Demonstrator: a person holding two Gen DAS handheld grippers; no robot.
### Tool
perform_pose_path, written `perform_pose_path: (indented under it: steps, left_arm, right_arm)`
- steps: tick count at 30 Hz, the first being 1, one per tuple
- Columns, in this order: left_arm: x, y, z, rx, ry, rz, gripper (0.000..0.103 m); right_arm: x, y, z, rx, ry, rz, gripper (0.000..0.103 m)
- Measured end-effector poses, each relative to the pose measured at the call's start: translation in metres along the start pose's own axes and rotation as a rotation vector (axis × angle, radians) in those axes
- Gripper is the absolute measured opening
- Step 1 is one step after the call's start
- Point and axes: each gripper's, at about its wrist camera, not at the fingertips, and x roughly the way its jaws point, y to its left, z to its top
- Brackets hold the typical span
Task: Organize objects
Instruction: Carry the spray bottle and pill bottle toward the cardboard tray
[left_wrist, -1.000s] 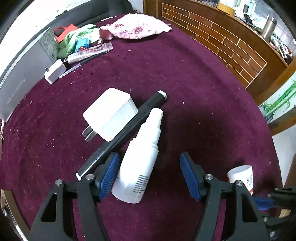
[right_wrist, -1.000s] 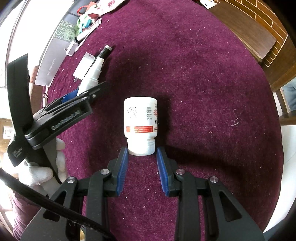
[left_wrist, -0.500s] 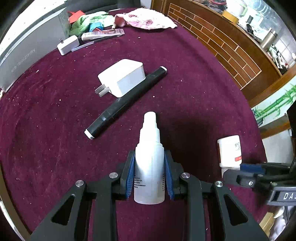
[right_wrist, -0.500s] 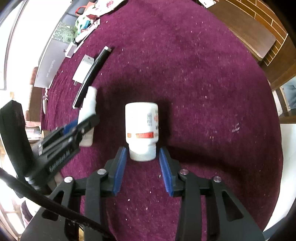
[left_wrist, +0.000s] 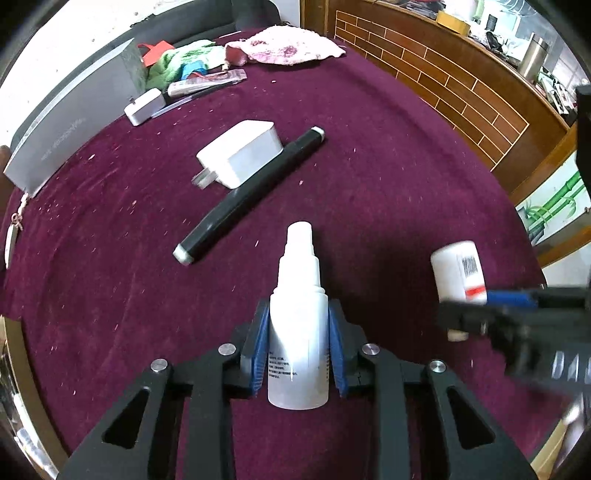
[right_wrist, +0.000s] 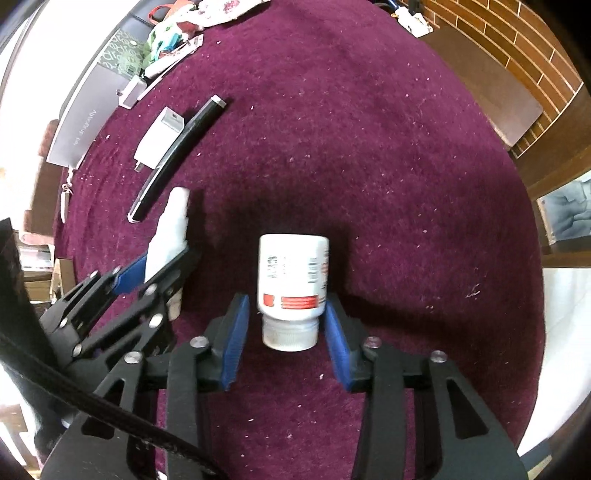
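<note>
— Two bottles are sitting between our tools at once. Our left gripper is clamping the white spray bottle by its body, both blue pads pressing its sides, the nozzle pointing away from us over the maroon cloth.

— And on the right we are closing the jaws of our right gripper around the white pill bottle. It is lying between the blue pads with its ribbed cap toward us, and we are still seeing a sliver of gap on each side, so the pads are not pressing it.

— Beyond the spray bottle, the black marker is lying slantwise, touching the white charger.

— We are seeing the two grippers just beside each other, left of ours.
</note>
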Motion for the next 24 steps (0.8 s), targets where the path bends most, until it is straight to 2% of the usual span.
perform_pose_path:
  steps: [14,24]
  left_arm:
    - [-0.046,0.030,-0.055,-0.050,-0.031,0.061,0.025]
    - [-0.067,0.056,-0.085,-0.097,-0.052,0.040,0.025]
  right_arm:
    - [-0.005,0.007,-0.016,0.006,0.006,0.052,0.032]
    - [-0.007,0.036,-0.035,-0.026,0.013,0.066,0.032]
